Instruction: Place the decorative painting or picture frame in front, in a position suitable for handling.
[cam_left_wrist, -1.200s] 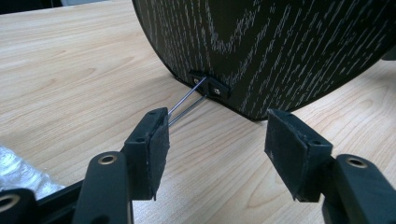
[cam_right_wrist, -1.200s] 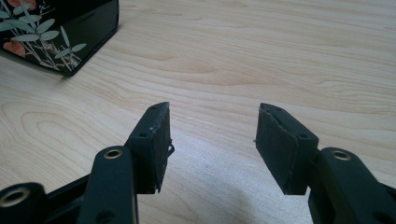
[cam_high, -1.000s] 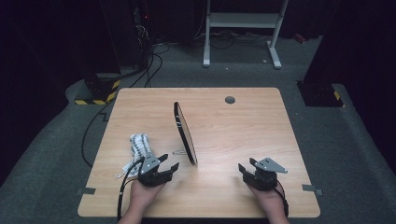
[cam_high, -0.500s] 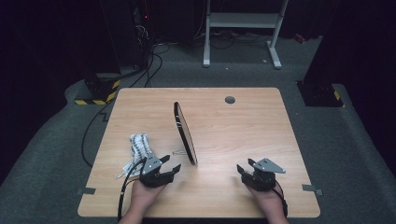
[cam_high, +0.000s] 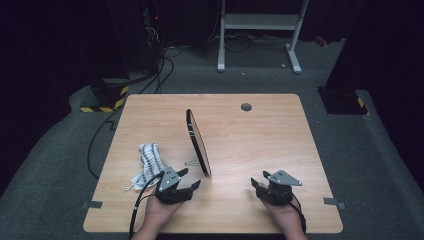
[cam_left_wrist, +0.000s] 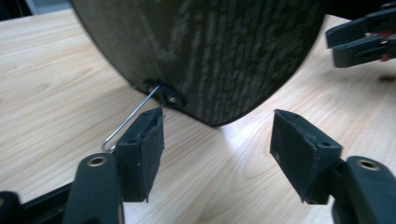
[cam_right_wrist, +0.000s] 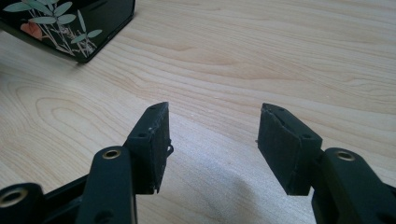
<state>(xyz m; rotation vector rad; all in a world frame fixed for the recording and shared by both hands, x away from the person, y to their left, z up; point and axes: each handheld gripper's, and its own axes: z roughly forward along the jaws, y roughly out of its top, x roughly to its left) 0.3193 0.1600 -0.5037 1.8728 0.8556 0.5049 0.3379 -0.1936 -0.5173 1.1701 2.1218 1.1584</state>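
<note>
upright, the dark oval mirror (cam_high: 198, 142) stands edge-on.

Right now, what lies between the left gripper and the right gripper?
In the high view, bare table separates the left gripper from the right gripper; the mirror stands farther back.

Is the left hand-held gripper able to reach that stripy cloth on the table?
Probably yes. The stripy cloth lies right beside the left hand-held gripper, on its outer side, with bare table between them. Its jaws are open and empty. The standing round plate is on the other side.
</note>
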